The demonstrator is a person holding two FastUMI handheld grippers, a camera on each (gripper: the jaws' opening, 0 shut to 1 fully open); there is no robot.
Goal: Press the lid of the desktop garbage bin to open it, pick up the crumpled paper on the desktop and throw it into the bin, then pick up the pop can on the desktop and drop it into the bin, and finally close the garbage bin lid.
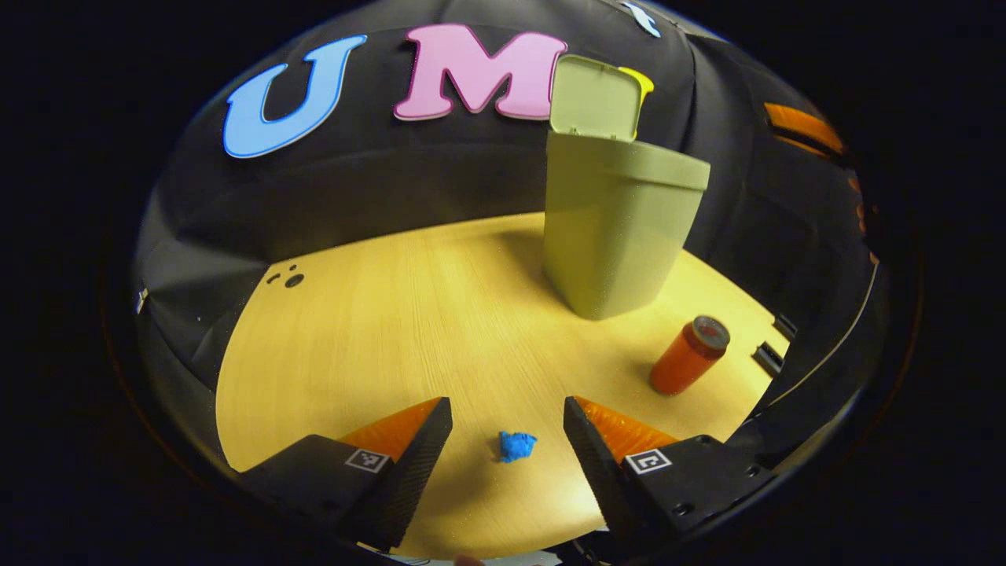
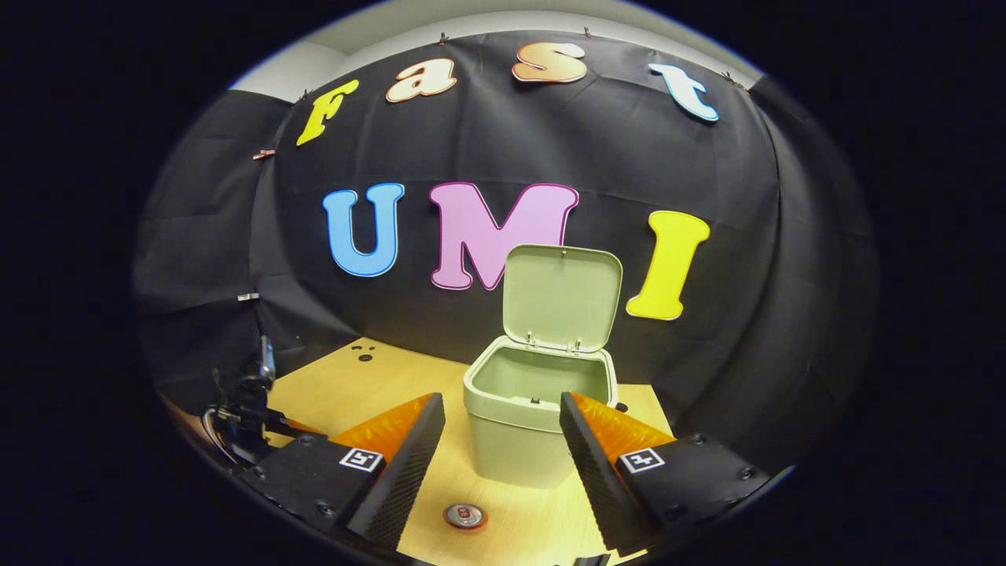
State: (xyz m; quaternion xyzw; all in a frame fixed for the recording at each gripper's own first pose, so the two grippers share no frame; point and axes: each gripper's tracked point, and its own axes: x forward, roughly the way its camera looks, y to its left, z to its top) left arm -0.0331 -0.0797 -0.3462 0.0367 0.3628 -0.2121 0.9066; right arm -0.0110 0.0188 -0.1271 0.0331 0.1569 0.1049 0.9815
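Note:
The pale green garbage bin (image 1: 621,228) stands on the wooden desktop (image 1: 409,314) with its lid (image 1: 595,97) swung up. A small blue crumpled paper (image 1: 516,446) lies on the desktop between the fingers of my open left gripper (image 1: 508,409), a little below them. An orange pop can (image 1: 689,355) stands upright to the right of the paper, in front of the bin. In the right gripper view the bin (image 2: 534,417) shows its open mouth under the raised lid (image 2: 561,296). My right gripper (image 2: 501,402) hovers open above the can's top (image 2: 464,516).
Black cloth walls close the desk in at the back and sides. Small dark holes (image 1: 288,277) mark the desktop at the far left. The other gripper (image 2: 245,409) and its cables show at the left edge of the right gripper view.

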